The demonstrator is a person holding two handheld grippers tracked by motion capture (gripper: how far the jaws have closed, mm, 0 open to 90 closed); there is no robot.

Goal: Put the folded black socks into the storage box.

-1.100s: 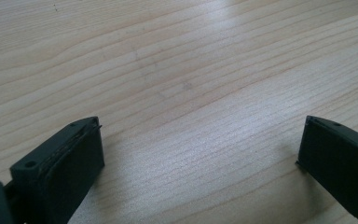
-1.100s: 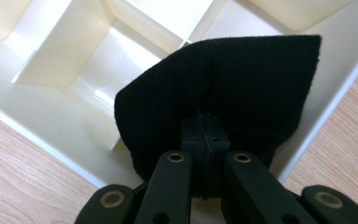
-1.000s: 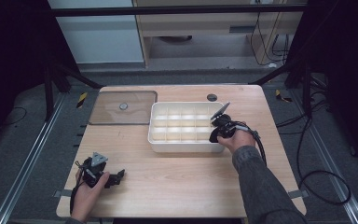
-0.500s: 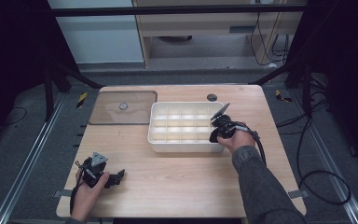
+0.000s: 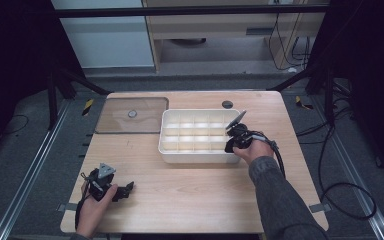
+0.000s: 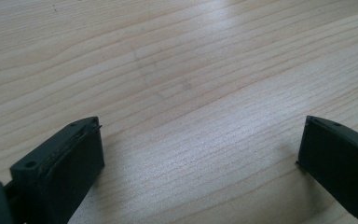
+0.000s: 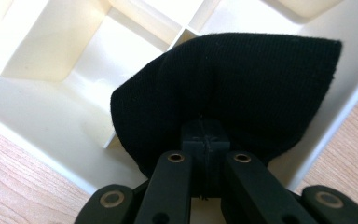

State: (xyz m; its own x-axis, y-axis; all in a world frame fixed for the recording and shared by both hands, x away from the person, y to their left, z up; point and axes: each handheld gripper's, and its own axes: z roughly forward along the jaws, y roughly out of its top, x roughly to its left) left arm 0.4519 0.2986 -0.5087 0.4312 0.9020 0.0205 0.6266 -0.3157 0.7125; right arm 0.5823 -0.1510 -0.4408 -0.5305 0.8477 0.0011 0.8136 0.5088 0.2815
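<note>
Nothing has moved: my right claw [image 7: 204,140] stays clenched on what looks like black cloth [image 7: 223,88] over the tray [image 7: 51,107]; my left claw [image 6: 200,154] rests released.

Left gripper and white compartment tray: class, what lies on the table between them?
Nothing: in the high view, bare wooden table separates the left gripper from the white compartment tray.

Pinched between the right gripper's [image 7: 204,140] matt black plastic jaws is a black cloth [image 7: 223,93] of fine ribbed knit, soft and dull. Beyond it lies the divided tray [image 7: 51,112], smooth cream plastic with a slight sheen. Under the left gripper [image 6: 200,154] spreads the table [image 6: 177,70], pale grained wood, satin-smooth.
</note>
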